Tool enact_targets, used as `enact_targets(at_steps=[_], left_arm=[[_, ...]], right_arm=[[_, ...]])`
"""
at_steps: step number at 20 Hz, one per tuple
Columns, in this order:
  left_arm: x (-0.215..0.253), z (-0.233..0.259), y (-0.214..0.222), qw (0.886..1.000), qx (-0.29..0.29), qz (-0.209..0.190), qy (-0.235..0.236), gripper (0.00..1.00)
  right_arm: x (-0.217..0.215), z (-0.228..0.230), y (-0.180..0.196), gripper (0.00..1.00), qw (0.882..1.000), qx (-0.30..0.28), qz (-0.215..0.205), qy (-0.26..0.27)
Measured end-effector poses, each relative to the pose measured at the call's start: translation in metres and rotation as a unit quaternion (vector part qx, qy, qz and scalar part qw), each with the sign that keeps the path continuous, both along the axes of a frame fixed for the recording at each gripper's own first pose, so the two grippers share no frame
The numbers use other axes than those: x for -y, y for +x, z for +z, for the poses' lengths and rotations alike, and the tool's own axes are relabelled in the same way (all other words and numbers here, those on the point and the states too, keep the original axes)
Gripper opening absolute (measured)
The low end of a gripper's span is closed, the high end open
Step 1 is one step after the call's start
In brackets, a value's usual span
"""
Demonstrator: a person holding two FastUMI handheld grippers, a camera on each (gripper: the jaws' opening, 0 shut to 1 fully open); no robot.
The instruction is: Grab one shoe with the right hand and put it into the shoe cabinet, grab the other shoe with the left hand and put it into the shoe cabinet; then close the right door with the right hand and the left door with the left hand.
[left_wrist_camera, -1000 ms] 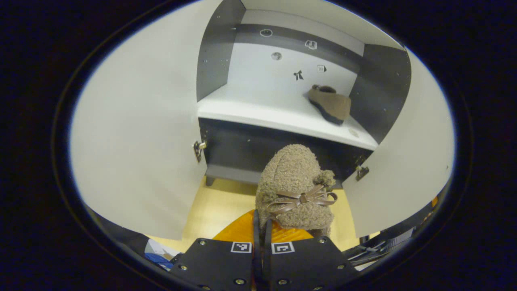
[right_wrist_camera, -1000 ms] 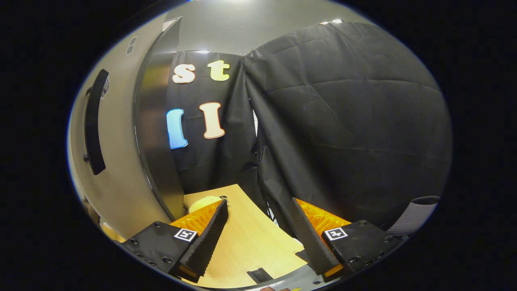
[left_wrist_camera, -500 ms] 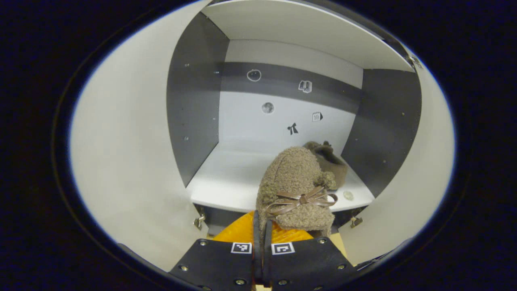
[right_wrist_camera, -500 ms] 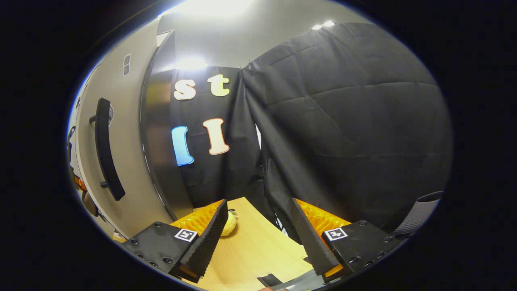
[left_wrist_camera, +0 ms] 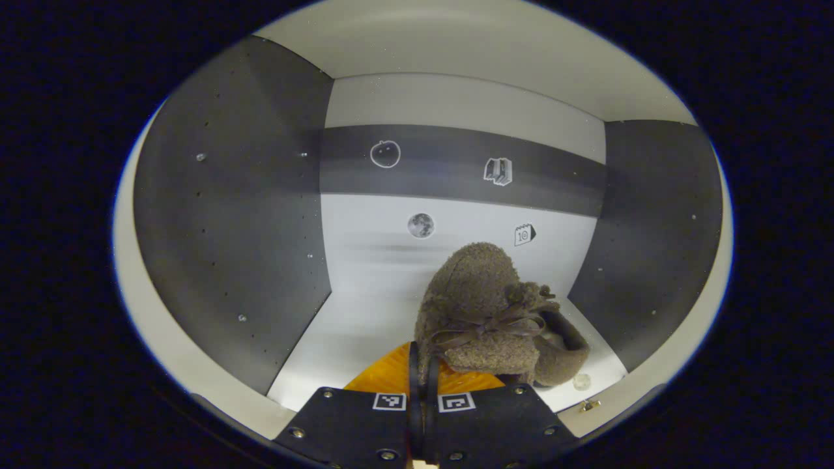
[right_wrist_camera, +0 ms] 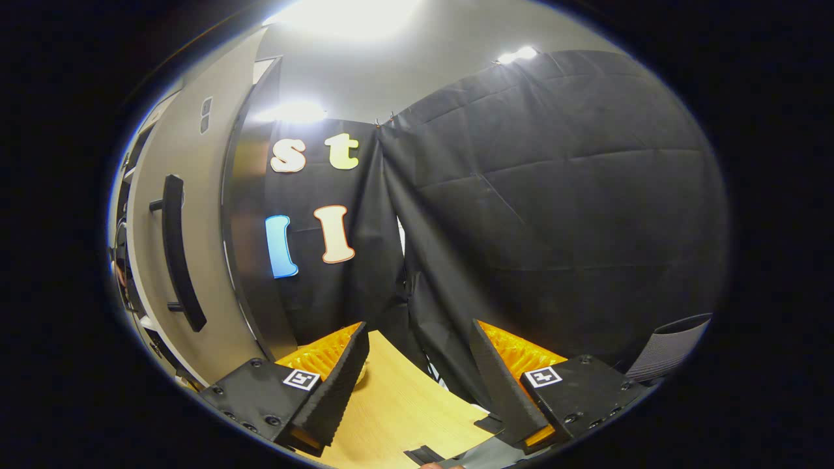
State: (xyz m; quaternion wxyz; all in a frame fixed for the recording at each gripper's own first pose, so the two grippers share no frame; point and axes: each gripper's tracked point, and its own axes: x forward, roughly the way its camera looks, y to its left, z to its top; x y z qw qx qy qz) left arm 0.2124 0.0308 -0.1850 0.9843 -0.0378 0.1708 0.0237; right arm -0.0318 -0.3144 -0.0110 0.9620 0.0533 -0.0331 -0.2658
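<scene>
In the left gripper view my left gripper [left_wrist_camera: 423, 365] is shut on the heel edge of a fuzzy brown slipper with a bow [left_wrist_camera: 479, 306], held inside the shoe cabinet above its white shelf [left_wrist_camera: 355, 332]. The other brown shoe [left_wrist_camera: 561, 352] lies on the shelf just right of it, partly hidden. In the right gripper view my right gripper [right_wrist_camera: 417, 365] stands open and holds nothing, beside the cabinet's open right door [right_wrist_camera: 195, 215] with its dark handle [right_wrist_camera: 179, 254].
The cabinet's dark side walls [left_wrist_camera: 234, 241] and its back panel with small stickers [left_wrist_camera: 456, 195] close in around the shoe. A small round object [left_wrist_camera: 582, 381] lies near the shelf's right front. A wooden floor [right_wrist_camera: 404, 410] lies under my right gripper.
My left gripper has carried the slipper forward into the cabinet, from in front of the doors to over the shelf beside the other shoe. The right gripper shifted slightly, staying open.
</scene>
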Motion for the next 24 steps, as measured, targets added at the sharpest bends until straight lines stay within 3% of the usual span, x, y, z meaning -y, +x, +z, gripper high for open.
enact_targets(at_steps=[4, 12, 13, 14, 15, 21, 24], left_arm=[[0.001, -0.028, 0.043, 1.000, -0.016, 0.003, -0.007, 0.02], [0.004, -0.050, 0.067, 0.999, -0.036, -0.009, -0.006, 0.02], [0.006, -0.050, 0.068, 0.999, -0.038, -0.018, -0.002, 0.08], [0.010, -0.049, 0.067, 0.999, -0.038, -0.027, 0.000, 0.04], [0.013, -0.046, 0.066, 0.999, -0.034, -0.035, 0.003, 0.08], [0.004, 0.007, 0.017, 0.996, 0.024, -0.035, 0.083, 1.00], [0.017, 0.051, -0.026, 0.991, 0.087, -0.047, 0.093, 0.96]], right_arm=[[-0.008, -0.005, -0.008, 0.98, 1.000, -0.007, -0.002, 0.000], [-0.017, -0.006, -0.015, 0.98, 1.000, -0.008, -0.011, 0.004], [-0.018, -0.006, -0.012, 0.98, 1.000, -0.009, -0.009, 0.003], [-0.019, -0.007, -0.010, 0.98, 1.000, -0.010, -0.008, 0.003], [-0.020, -0.008, -0.007, 0.98, 1.000, -0.012, -0.005, 0.004], [-0.017, 0.005, 0.011, 0.98, 1.000, -0.003, 0.008, 0.001], [-0.012, 0.018, 0.026, 0.98, 1.000, 0.004, 0.025, -0.001]])
